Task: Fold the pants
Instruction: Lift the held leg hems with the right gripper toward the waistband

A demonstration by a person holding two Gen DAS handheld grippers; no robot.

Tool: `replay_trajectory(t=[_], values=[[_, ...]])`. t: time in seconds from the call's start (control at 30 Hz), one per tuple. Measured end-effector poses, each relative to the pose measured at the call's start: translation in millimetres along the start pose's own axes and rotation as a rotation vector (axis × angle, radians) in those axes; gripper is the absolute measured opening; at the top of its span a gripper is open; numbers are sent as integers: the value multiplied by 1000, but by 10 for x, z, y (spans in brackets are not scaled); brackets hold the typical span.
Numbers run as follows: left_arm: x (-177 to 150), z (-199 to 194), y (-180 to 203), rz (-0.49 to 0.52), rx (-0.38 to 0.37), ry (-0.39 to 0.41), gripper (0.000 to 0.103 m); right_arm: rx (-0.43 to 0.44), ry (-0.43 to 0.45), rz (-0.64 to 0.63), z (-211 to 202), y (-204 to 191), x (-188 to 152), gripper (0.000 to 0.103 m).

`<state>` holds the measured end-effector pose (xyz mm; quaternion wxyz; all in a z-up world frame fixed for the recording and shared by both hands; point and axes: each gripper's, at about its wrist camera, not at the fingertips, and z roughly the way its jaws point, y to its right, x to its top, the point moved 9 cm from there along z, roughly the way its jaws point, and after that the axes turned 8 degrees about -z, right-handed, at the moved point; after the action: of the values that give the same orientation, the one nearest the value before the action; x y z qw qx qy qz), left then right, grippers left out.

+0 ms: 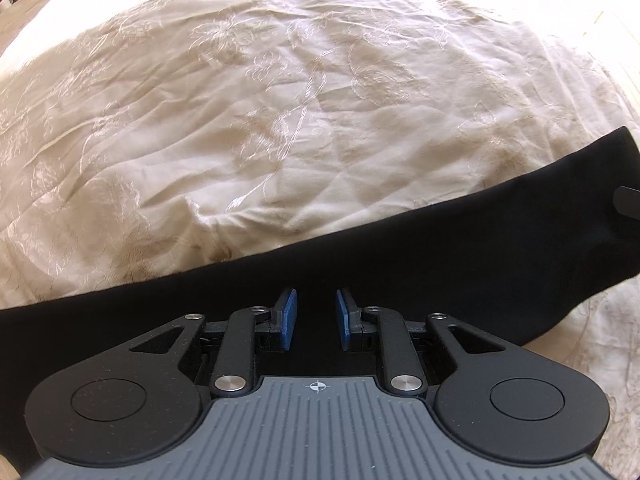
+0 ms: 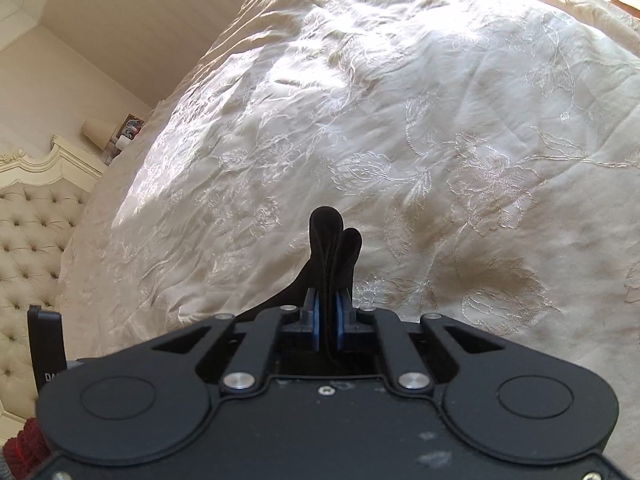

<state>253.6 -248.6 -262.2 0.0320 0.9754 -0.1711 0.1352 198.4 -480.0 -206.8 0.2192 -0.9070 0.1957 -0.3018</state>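
The black pants [image 1: 360, 256] lie as a long band across the cream bedspread, running from the lower left to the right edge in the left wrist view. My left gripper [image 1: 316, 316] is open, its blue pads [image 1: 288, 316] apart over the black cloth, holding nothing. My right gripper [image 2: 328, 312] is shut on a bunched fold of the black pants [image 2: 332, 248], which sticks up past the blue pads. Part of the right gripper shows at the far right of the left wrist view [image 1: 628, 200].
A cream embroidered bedspread [image 1: 280, 100] covers the bed and fills both views [image 2: 400, 120]. A tufted headboard [image 2: 28, 232] and a bedside lamp [image 2: 98, 130] stand at the left in the right wrist view. Something red [image 2: 24, 448] lies at the lower left.
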Motion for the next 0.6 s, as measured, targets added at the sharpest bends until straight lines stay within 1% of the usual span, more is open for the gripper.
replay_trajectory(t=[0.07,0.17,0.23,0.33,0.4,0.47,0.53,0.6], values=[[61,147,81,4,12,-6,21,-15,7,-32,-69,-113,4,9],[118,379,111,10,24,-44,21,-9,21,-41,-145,-261,16,9],[137,361,114,18,20,-42,21,-4,22,-33,-192,-314,11,9],[98,149,53,2,1,0,21,-16,23,-30,-223,-402,16,9],[-18,13,2,1,-8,21,21,-16,25,-26,-274,-435,17,9],[-201,-95,-18,-2,-30,15,21,-16,26,-33,-283,-489,28,9],[-379,-58,-17,15,-42,-15,21,-18,25,-42,-289,-545,45,9],[-521,42,-54,40,-15,-42,21,-21,27,-51,-306,-619,60,9]])
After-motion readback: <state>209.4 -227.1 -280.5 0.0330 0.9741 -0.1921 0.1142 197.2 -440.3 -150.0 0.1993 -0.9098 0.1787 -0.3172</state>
